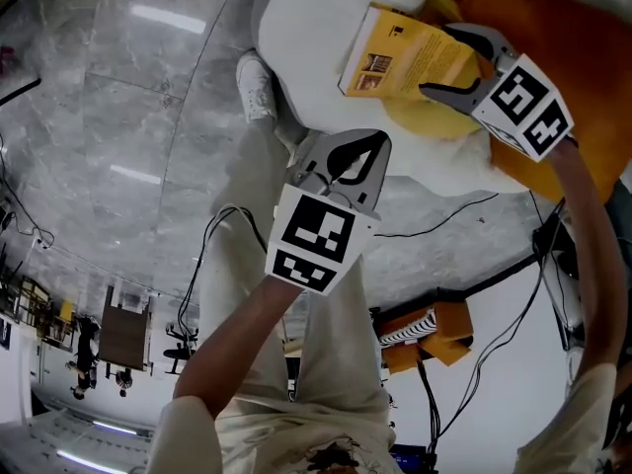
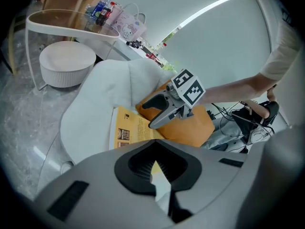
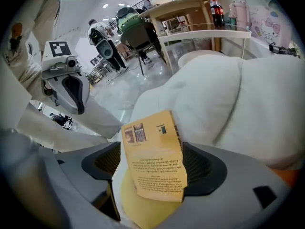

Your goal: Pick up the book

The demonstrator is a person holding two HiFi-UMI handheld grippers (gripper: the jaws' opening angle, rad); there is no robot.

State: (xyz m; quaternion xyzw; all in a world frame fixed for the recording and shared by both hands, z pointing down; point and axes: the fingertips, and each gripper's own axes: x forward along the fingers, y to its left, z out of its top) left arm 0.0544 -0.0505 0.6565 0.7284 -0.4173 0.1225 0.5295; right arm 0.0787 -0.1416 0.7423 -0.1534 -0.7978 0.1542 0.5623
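Head view was filled at about one o'clock by the book [image 1: 400, 52], which was seen lying on a white padded chair [image 1: 306, 28], with a yellow cushion [image 1: 430, 118] under its near end and an orange cushion [image 1: 592, 38] at three o'clock of it. The right gripper [image 1: 434, 59] was angled in from four o'clock; its jaws were held wide, with the book's end set between them, and no squeeze of the pads on the cover could be made out. The left gripper [image 1: 380, 138] was held near the centre, at seven o'clock of the book and apart from it, above a grey marble floor [image 1: 118, 117]. Its jaws were closed tip to tip, with nothing held between them.
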